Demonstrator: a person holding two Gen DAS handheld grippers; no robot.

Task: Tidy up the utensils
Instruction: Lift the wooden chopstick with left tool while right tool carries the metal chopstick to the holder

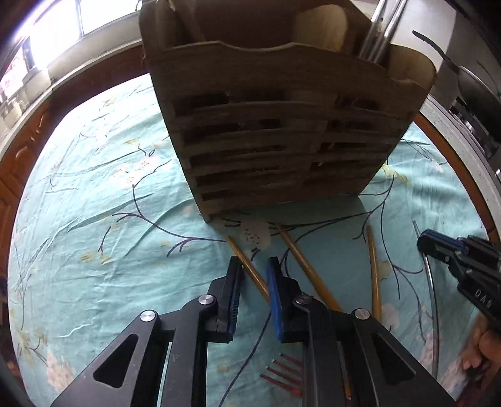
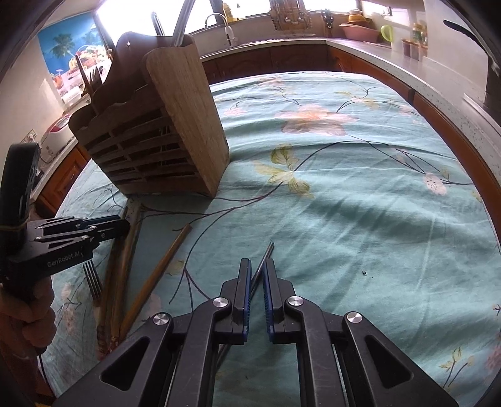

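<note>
Your left gripper (image 1: pixel 255 266) pointed steeply down at the cloth-covered surface (image 2: pixel 360 194), its jaws narrowed around one wooden chopstick (image 1: pixel 247 266). That chopstick passed between the pads on a slant, its far end toward the foot of the wooden utensil holder (image 1: pixel 281 141) and its near end hidden under the gripper body. Whether the pads already pressed on it could not be told; a sliver of gap seemed to remain on either side.

Your right gripper (image 2: pixel 257 275) was closed on a thin metal chopstick (image 2: pixel 266 253), whose dark tip stuck out past the fingertips toward the far side of the surface; its near part was lost beneath the gripper.

The deciding relation was this: the wooden chopstick's long axis ran near-to-far, roughly along the left gripper's pointing line, not across the jaws, so a clean pinch would hold it only along a short stretch. The holder stood just beyond, far of both grippers and closer to the left one.

Two more wooden chopsticks (image 1: pixel 305 266) lay to the right of the held one, fanned out between your two grippers. A fork (image 2: pixel 92 278) lay near the left gripper in the right view, its handle covered. In the left view only red-looking tines showed, between the gripper's arms. The holder's compartments already held metal utensils (image 1: pixel 380 28) and a pale wooden piece, cut off at the top edge.
</note>
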